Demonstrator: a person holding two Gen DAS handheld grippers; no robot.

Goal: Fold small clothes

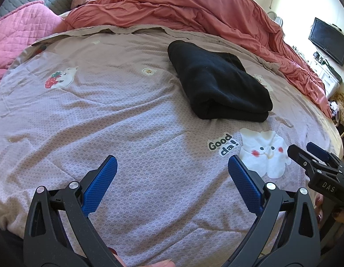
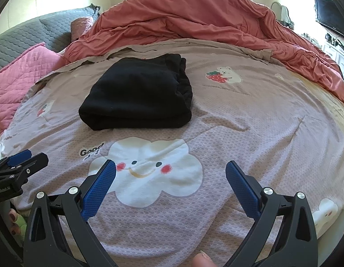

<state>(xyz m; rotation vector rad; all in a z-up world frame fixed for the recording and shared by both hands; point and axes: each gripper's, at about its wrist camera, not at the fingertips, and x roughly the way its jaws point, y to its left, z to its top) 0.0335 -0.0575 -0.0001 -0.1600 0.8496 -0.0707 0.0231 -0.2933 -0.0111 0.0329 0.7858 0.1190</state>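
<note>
A black garment lies folded into a thick rectangle on the lilac printed bedspread, well ahead of both grippers. From the right wrist view the same garment sits ahead and to the left, its layered edges facing right. My left gripper is open over bare bedspread, nothing between its blue pads. My right gripper is open above a white cloud print, also holding nothing. The right gripper's body shows at the left view's right edge; the left gripper's body shows at the right view's left edge.
A rumpled coral duvet is heaped along the far side of the bed. Pink quilted pillows and a grey one lie at the far left. A dark TV hangs on the wall at right. A person's fingers grip the handles.
</note>
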